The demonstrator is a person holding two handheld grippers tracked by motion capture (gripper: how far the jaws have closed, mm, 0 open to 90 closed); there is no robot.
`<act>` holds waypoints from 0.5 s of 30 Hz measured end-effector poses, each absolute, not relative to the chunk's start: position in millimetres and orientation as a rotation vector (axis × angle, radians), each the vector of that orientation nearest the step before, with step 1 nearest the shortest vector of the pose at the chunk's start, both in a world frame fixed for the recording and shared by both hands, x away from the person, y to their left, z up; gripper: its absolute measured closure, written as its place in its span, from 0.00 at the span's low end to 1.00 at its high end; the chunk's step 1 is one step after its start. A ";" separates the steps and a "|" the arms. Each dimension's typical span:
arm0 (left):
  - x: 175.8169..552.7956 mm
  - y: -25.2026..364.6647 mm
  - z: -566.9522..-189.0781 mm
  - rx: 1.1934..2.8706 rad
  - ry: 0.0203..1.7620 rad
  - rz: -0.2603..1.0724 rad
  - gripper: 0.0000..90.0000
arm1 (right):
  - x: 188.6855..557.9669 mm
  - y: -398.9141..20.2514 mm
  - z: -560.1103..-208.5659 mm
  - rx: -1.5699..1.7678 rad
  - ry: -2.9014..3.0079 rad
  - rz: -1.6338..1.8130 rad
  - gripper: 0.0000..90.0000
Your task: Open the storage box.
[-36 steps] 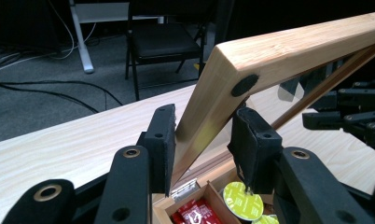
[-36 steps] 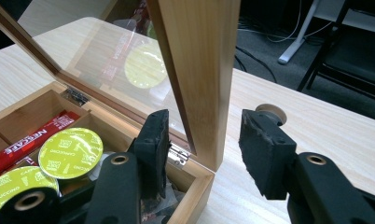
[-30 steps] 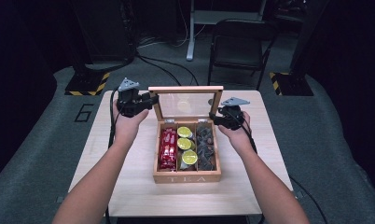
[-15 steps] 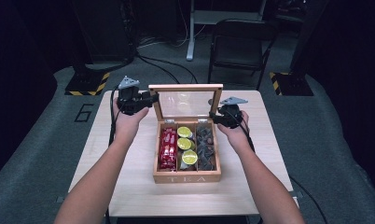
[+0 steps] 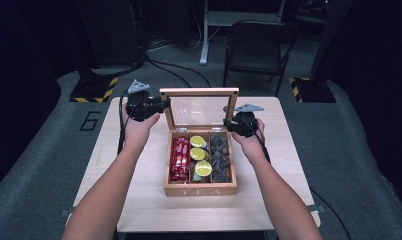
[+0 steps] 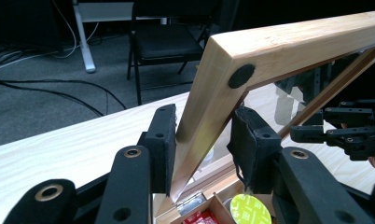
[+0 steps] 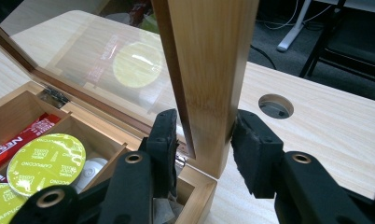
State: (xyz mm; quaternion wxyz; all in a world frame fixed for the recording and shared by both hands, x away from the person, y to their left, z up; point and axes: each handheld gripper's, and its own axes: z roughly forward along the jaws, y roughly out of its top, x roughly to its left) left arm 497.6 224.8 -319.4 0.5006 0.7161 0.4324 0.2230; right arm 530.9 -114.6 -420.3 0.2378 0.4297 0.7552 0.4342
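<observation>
Tea box lid (image 5: 199, 92) upright, both side rails between gripper pads.

One wooden tea box (image 5: 200, 190) with one glass lid (image 5: 199, 109) and three compartments. Three green-topped capsules (image 5: 198, 154) in the middle one. Two grippers, left (image 5: 161, 105) and right (image 5: 228, 125). One chair (image 5: 256, 47). One table (image 5: 139, 200).

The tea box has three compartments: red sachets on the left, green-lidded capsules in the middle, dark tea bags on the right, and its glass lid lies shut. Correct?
Not quite: the lid stands open, raised above the box, as the high view shows. The left gripper and right gripper each clamp a side of its frame. The sachets, capsules and tea bags lie as you say.
</observation>
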 end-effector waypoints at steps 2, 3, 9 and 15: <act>498.0 224.4 -319.2 1.737 1.043 0.545 0.68 | 531.4 -114.3 -420.6 1.174 2.071 1.189 0.66; 498.1 224.1 -319.2 1.737 1.044 0.548 0.68 | 531.6 -114.4 -420.6 1.171 2.072 1.188 0.66; 500.0 223.4 -318.5 1.741 1.054 0.550 0.69 | 531.0 -114.8 -420.5 1.169 2.078 1.161 0.71; 501.6 223.0 -317.9 1.749 1.056 0.550 0.69 | 530.9 -114.7 -421.1 1.169 2.073 1.162 0.71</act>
